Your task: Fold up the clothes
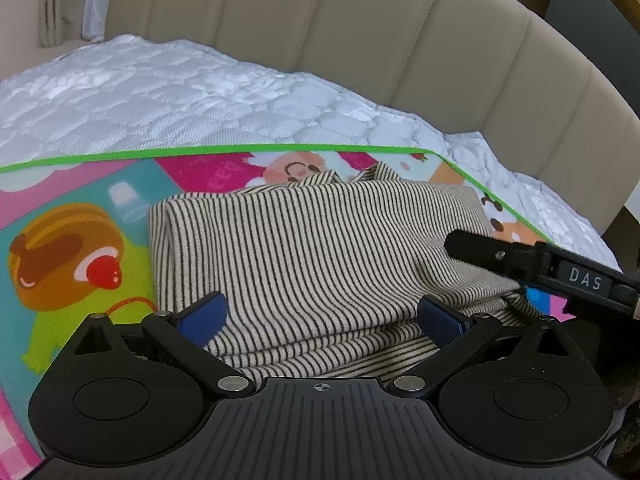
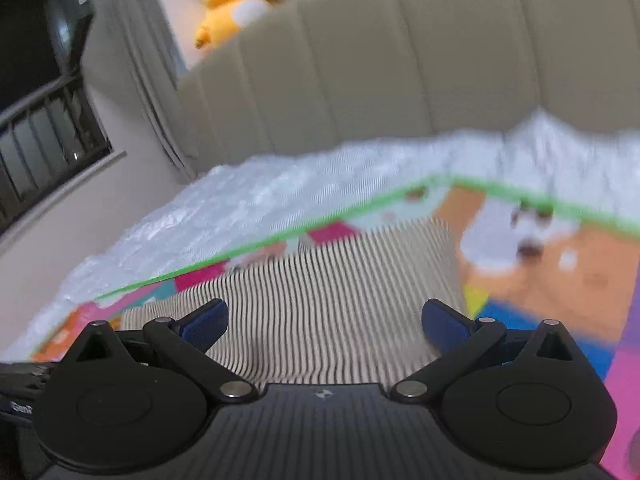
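Garment first: striped top (image 1: 304,248), cream with thin dark stripes, lies folded into a thick block on the cartoon play mat (image 1: 76,240), which is spread over the white quilted bed cover (image 1: 192,96). Mat has a green border running along its far edge. Padded beige headboard (image 1: 360,32) stands behind the bed. My left hand-held gripper (image 1: 322,316) sits low over the near edge of the top, blue pads spread wide, stacked fabric layers visible between them but nothing pinched. My right hand-held gripper (image 2: 324,322) is spread wide as well, over the same striped fabric (image 2: 320,300); nothing held. From the left wrist view, one black finger of the right tool reaches in from the right side over the top's right edge; cannot tell whether it touches the cloth. Right wrist view is motion-blurred, so mat detail there is unclear. Yellow plush toy (image 2: 228,0) sits above the headboard in that view. Dark window with bars (image 2: 44,120) at far left, curtain (image 2: 144,60) hanging beside it.
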### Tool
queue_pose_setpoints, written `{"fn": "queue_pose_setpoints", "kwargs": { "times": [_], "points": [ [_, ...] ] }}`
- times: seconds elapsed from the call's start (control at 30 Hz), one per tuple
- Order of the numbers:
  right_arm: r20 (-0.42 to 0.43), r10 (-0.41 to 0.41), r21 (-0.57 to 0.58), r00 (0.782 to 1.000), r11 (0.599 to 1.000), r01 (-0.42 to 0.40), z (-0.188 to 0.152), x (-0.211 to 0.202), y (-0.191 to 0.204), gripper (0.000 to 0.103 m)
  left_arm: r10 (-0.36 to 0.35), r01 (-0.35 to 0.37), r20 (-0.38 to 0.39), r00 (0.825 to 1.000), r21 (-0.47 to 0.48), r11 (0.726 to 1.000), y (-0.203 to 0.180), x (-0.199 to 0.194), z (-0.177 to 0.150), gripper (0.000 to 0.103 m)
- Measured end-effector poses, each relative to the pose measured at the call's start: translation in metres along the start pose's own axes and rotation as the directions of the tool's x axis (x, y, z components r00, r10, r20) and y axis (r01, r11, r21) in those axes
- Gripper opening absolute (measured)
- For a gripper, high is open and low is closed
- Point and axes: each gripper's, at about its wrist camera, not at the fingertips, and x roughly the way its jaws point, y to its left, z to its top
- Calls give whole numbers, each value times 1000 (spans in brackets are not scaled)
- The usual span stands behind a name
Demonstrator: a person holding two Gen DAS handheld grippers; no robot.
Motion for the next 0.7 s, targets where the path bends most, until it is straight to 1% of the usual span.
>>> {"fn": "queue_pose_setpoints", "kwargs": {
  "times": [0.03, 0.1, 0.13, 0.3, 0.43, 0.53, 0.57, 0.63, 0.67, 0.7],
  "points": [
    [8, -17, -29, 1000, 999, 17, 1, 1, 4, 103, -1, 1, 0, 1000, -2, 1000, 0, 0, 0, 103],
    [-40, -32, -8, 999, 999, 31, 0, 10, -1, 94, -4, 4, 0, 1000, -7, 1000, 1, 0, 0, 103],
    [-65, -42, 3, 997, 999, 43, -3, 16, -5, 94, -7, 7, 0, 1000, -10, 1000, 1, 0, 0, 103],
    [-71, -62, -26, 996, 998, 60, -7, 19, -3, 95, -16, 16, -1, 1000, -24, 1000, 3, 0, 1, 103],
    [-63, -53, -18, 997, 998, 52, -8, 17, -6, 95, -32, 33, 14, 999, -45, 998, 5, -5, 2, 103],
    [-38, -40, 9, 998, 999, 40, -7, 10, -10, 95, -115, 127, 92, 989, -143, 982, 24, -22, 9, 103],
    [-33, -41, 4, 999, 999, 42, -4, 7, -8, 93, -120, 137, 113, 986, -164, 977, 30, -25, 11, 103],
    [-37, -50, -26, 998, 998, 49, 3, 7, -4, 87, -86, 107, 110, 990, -200, 974, 44, -22, 12, 103],
    [-40, -55, -41, 998, 998, 53, 7, 7, -2, 78, -51, 70, 92, 994, -222, 972, 51, -18, 11, 103],
    [-42, -59, -56, 997, 997, 57, 11, 7, 1, 62, -17, 31, 62, 998, -241, 970, 58, -12, 9, 103]
  ]
}}
